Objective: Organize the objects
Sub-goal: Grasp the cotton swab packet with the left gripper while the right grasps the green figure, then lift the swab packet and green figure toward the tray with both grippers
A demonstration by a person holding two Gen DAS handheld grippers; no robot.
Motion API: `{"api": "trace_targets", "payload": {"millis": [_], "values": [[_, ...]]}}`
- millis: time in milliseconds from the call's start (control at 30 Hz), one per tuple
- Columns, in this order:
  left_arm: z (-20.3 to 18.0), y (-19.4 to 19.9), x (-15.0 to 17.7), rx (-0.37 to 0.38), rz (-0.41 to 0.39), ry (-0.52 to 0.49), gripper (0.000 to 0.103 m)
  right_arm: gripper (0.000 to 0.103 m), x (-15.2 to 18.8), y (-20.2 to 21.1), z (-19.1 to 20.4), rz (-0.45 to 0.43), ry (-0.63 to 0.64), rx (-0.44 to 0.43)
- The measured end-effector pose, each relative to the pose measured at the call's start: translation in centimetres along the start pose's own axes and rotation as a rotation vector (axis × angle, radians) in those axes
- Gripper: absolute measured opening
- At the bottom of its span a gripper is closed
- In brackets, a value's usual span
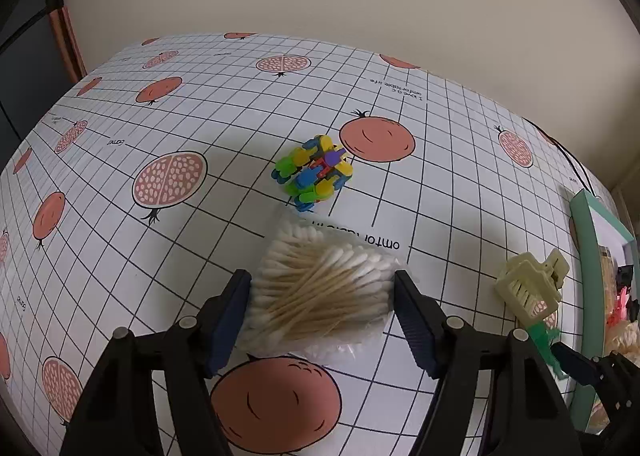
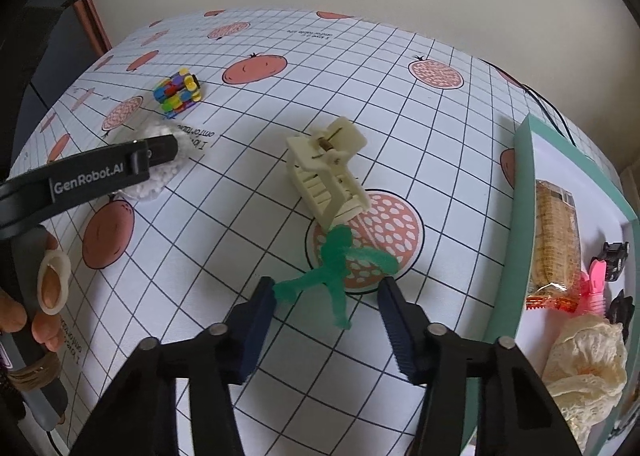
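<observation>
Left tongs (image 1: 322,296), spread wide, straddle a clear bag of cotton swabs (image 1: 320,288) with pale wooden stems and white tips; both fingers sit at the bag's sides, though a firm grip cannot be confirmed. Right tongs (image 2: 326,296), likewise spread, flank a green pipe-cleaner figure (image 2: 334,276) lying on the counter (image 2: 440,127), without clasping it. Just beyond the figure lies one cream hair claw clip (image 2: 326,171), on its side. Farther off, beside the swab bag, rests one multicoloured block toy (image 1: 314,171). The counter carries a white grid cloth printed with pomegranates. At the right edge stands a mint-rimmed tray (image 2: 524,183) holding one wrapped biscuit pack (image 2: 556,244), one pink clip (image 2: 594,288), two small black clips (image 2: 614,260) and one cream lace scrunchie (image 2: 588,364). A hand (image 2: 44,296) holds the left tool's handle.
</observation>
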State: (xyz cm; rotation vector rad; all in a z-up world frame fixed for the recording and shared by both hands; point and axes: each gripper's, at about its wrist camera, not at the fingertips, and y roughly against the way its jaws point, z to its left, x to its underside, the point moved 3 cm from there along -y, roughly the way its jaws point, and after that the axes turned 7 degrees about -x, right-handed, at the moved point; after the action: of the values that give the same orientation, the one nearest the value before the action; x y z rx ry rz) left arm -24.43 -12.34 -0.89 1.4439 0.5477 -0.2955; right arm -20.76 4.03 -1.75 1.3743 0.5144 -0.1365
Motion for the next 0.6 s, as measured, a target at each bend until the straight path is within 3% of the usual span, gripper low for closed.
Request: {"api": "trace_targets", "payload": {"millis": [200, 600], "values": [[0.0, 0.1, 0.1, -0.002, 0.006, -0.002, 0.072, 0.037, 0.2, 0.3, -0.7, -0.007, 0.002, -0.006], [0.2, 0.4, 0.2, 0.008, 0.025, 0.015, 0.072, 0.034, 0.3, 0.6, -1.6, -0.015, -0.016, -0.044]]}}
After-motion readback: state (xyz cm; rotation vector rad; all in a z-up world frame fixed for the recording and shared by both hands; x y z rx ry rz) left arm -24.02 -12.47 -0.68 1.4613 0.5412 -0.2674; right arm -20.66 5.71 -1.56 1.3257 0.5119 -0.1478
